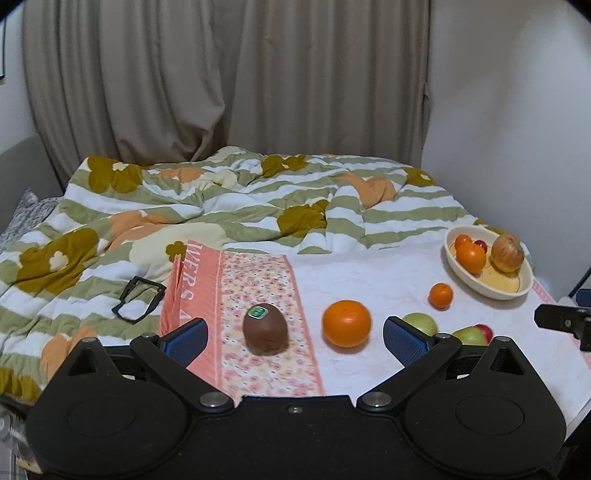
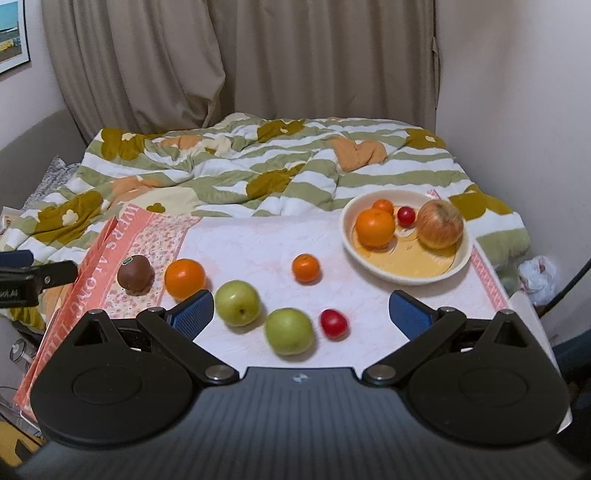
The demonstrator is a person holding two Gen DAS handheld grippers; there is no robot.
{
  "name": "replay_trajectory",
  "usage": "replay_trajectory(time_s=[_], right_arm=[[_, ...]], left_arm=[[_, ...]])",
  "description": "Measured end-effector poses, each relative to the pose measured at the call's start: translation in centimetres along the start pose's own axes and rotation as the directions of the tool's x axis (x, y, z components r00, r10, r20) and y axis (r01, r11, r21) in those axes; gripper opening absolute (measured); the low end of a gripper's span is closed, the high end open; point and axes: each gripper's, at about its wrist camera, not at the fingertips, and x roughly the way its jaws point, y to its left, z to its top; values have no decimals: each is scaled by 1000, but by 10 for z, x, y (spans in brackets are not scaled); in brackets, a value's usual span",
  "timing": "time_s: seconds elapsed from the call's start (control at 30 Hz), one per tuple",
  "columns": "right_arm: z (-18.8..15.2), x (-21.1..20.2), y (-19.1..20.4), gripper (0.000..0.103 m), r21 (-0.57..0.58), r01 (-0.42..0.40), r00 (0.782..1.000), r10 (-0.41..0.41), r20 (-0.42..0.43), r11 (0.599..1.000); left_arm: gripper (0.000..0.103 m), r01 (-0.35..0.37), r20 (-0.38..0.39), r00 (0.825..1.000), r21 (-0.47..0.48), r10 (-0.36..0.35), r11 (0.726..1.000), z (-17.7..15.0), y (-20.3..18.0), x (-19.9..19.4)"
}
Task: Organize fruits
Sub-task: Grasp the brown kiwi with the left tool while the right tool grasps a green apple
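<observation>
1. Indoors, a bed fills both views, covered by a rumpled quilt (image 2: 229,173) striped green and white with orange and mustard flower shapes.
2. Beige curtains (image 2: 240,62) hang behind the bed, and a pale wall (image 2: 517,92) runs along its right side. A framed picture (image 2: 13,35) shows at the far left of the right wrist view.
3. Over the near part of the bed lies a white cloth (image 2: 251,236) with a pink floral border (image 1: 258,295) on its left. The fruit rests on this cloth.
4. Black glasses (image 1: 138,300) lie on the quilt, left of the border.
5. A cream bowl (image 2: 369,258) sits at the cloth's far right. It holds a large orange (image 2: 375,227), a small orange (image 2: 383,205) behind it, a small red fruit (image 2: 407,216) and a reddish-yellow apple (image 2: 440,224).
6. Loose fruit lies outside the bowl: a brown kiwi (image 1: 265,328) with a green sticker on the floral border, an orange (image 1: 346,323) just right of it, a mandarin (image 2: 306,268) nearer the bowl, two green apples (image 2: 237,302) (image 2: 290,331) side by side, and a red tomato (image 2: 333,324) just right of the nearer apple.
7. The left gripper (image 1: 295,338) hovers above the kiwi and orange, its blue fingers spread wide, gripping nothing.
8. The right gripper (image 2: 301,314) hovers above the green apples and tomato, fingers likewise spread wide and empty.
</observation>
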Motion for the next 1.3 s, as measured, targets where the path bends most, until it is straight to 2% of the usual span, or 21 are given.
replay_trajectory(time_s=[0.3, 0.53, 0.6, 0.97, 1.3], right_arm=[[-14, 29, 51, 103, 7, 13, 1000, -13, -3, 1000], [-22, 69, 74, 103, -49, 2, 1000, -3, -26, 999], [-23, 80, 76, 103, -65, -3, 999, 1, -34, 998], [-24, 122, 75, 103, -99, 6, 998, -12, -57, 995], [-23, 147, 83, 103, -190, -7, 996, -10, -88, 982]], left_arm=[[101, 45, -54, 998, 52, -42, 998, 7, 34, 42], [100, 64, -111, 992, 90, -53, 994, 9, 39, 83], [96, 65, -127, 990, 87, -54, 994, 8, 41, 94], [89, 84, -206, 976, 78, -67, 993, 0, 45, 143], [77, 96, -247, 966, 65, -77, 993, -5, 45, 167]])
